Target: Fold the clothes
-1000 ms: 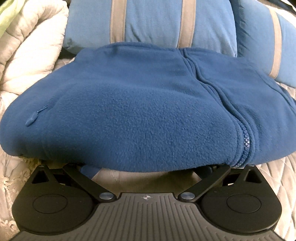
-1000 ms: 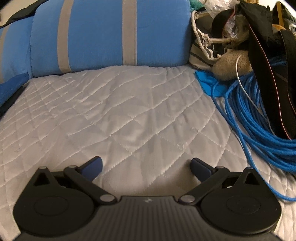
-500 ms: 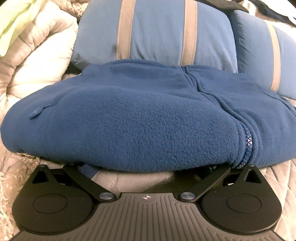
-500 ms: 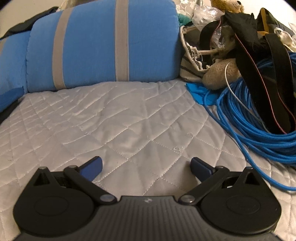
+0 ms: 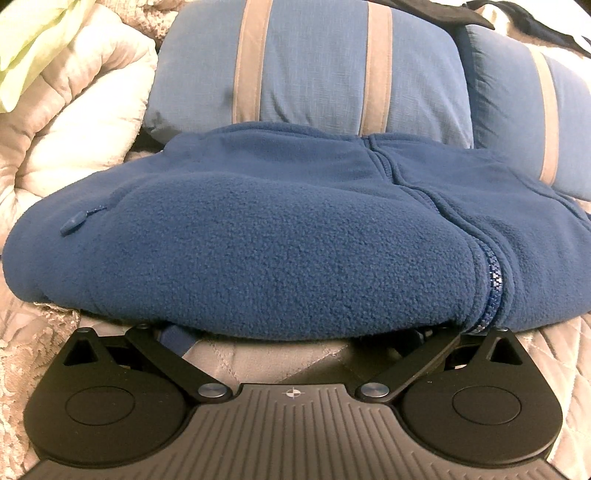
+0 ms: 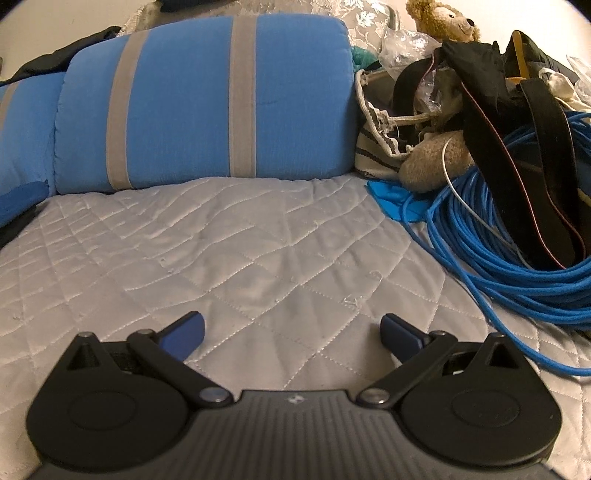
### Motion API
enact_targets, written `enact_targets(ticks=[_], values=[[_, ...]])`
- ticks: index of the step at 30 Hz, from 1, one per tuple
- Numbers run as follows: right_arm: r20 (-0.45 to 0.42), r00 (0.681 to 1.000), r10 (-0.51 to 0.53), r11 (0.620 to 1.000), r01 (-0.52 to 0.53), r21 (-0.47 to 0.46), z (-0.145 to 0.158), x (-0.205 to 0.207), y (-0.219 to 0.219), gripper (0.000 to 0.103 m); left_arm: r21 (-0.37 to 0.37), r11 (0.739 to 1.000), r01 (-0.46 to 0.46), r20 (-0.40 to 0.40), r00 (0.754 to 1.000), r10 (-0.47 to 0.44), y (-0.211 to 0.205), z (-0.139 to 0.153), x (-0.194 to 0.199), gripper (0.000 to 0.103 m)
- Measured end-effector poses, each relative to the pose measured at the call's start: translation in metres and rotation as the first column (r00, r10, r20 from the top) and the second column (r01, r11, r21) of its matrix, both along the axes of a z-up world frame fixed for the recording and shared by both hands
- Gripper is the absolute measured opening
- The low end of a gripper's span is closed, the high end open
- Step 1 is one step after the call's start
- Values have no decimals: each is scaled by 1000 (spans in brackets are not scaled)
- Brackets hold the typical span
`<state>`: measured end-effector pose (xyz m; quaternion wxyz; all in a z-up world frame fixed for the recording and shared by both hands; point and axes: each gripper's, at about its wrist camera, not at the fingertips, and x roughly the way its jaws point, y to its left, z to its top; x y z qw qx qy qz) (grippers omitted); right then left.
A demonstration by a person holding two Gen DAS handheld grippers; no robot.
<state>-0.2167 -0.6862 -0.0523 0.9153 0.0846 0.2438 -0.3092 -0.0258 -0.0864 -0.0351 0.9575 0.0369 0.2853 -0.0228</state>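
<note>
From the left wrist camera, a folded blue fleece jacket point(image 5: 295, 236) fills most of the view, lying on a pale quilted bedspread point(image 5: 258, 358) just in front of two blue pillows with grey stripes point(image 5: 314, 70). Its zipper point(image 5: 493, 288) runs down the right part of the folded front, and a small pocket zip pull point(image 5: 75, 221) shows on the left. A cream padded comforter point(image 5: 74, 118) is bunched at the far left. The left gripper point(image 5: 295, 332) sits low at the near edge of the jacket; its link arms are spread wide, but the fleece overhangs the fingers, with only a bit of one blue finger point(image 5: 177, 338) showing on the left, so whether they hold any cloth cannot be told. From the right wrist camera, the right gripper point(image 6: 291, 332) hovers just above bare grey quilted bedspread point(image 6: 258, 258), its two blue fingers point(image 6: 186, 332) spread wide apart with nothing between them. A blue striped pillow point(image 6: 207, 107) lies across the back. A corner of blue fabric point(image 6: 18, 203) peeks in at the left edge, well apart from this gripper. At the right lies a pile of clutter: a coil of blue cable point(image 6: 517, 266), black straps point(image 6: 543, 147), a striped cloth bag point(image 6: 376, 140) and a tan teddy bear point(image 6: 443, 18) at the top.
</note>
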Motion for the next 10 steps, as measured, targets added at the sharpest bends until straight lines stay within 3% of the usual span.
enact_targets(ticks=[10], values=[[1, 1000, -2, 1000, 2, 0, 0, -1, 0, 103, -8, 1000, -1, 0, 1000, 1, -1, 1, -1, 103]])
